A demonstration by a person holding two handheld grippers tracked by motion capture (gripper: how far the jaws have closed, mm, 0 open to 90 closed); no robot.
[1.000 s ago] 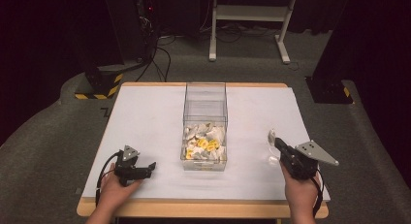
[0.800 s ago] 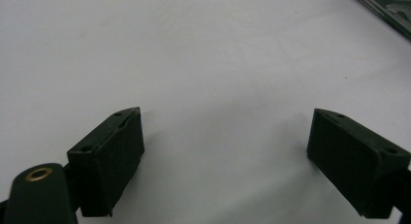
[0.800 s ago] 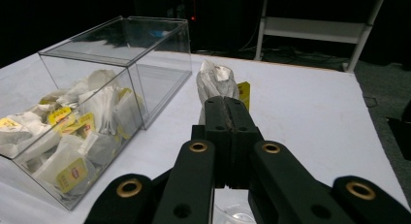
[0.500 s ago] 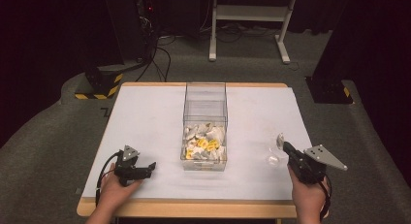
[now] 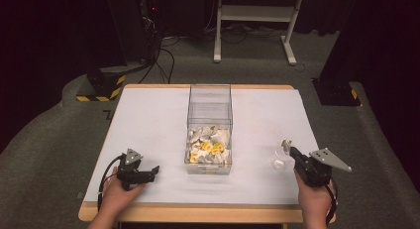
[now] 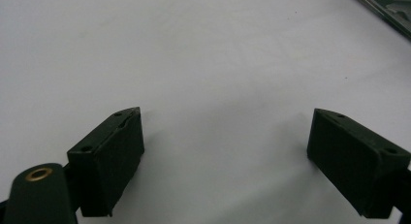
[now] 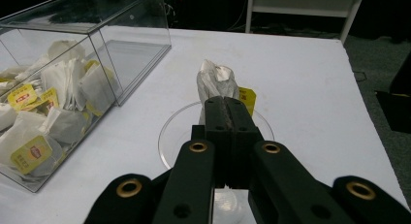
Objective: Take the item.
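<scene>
- Left of the clear box, near the table's front edge, the left gripper rested in the person's left hand on the white table, pointing sideways toward the box.
- Its jaws stood wide apart with nothing between them; the left gripper view showed bare white tabletop in the gap, and a corner of the box at the upper right of that view.
- At the table's middle stood the clear box itself, a tall, see-through, open-topped case (its far half looked bare through the walls).
- Heaped in the box's near half lay many tea bags, white pouches with yellow tags, some pressed against the near wall.
- Right of the box, near the front right part of the table, lay a small clear dish, flat on the white surface and well apart from the box.
- Over that dish hung one tea bag, upright and crumpled, its yellow tag dangling at its side; whether it touched the dish I could not tell.
- Right gripper, held in the person's right hand, had its jaws pressed together on the lower part of that tea bag, with the bag rising above the tips.
</scene>
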